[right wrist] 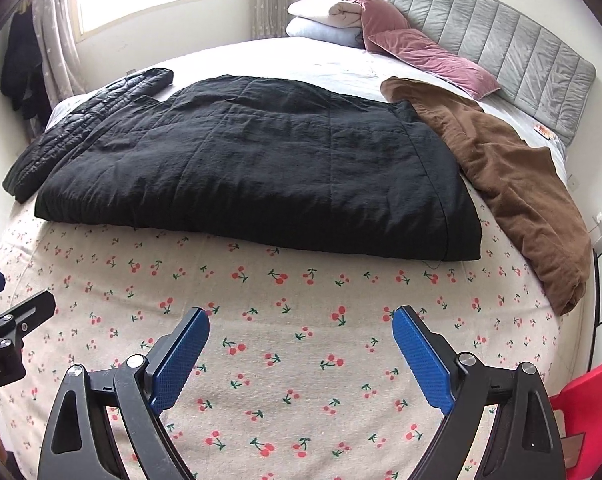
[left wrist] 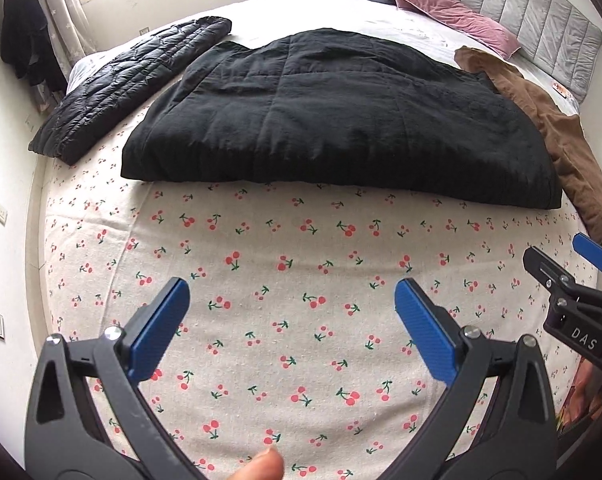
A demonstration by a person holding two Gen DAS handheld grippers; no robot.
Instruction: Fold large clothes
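Both your tongs, left tongs and right tongs, are spread wide, holding nothing, near the folded black coat on the bed

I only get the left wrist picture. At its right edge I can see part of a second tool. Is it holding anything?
Observer: No. The right gripper has its jaws wide apart, with only the cherry-print sheet showing between them.
Operator: The brown garment runs out of my picture. Where does it end?
Observer: The brown garment ends in a bunched tip at the sheet's right edge, nearer the camera than the black padded garment.
Operator: Is there anything beyond that edge?
Observer: Yes, something of red plastic, perhaps a chair, stands beside the bed.
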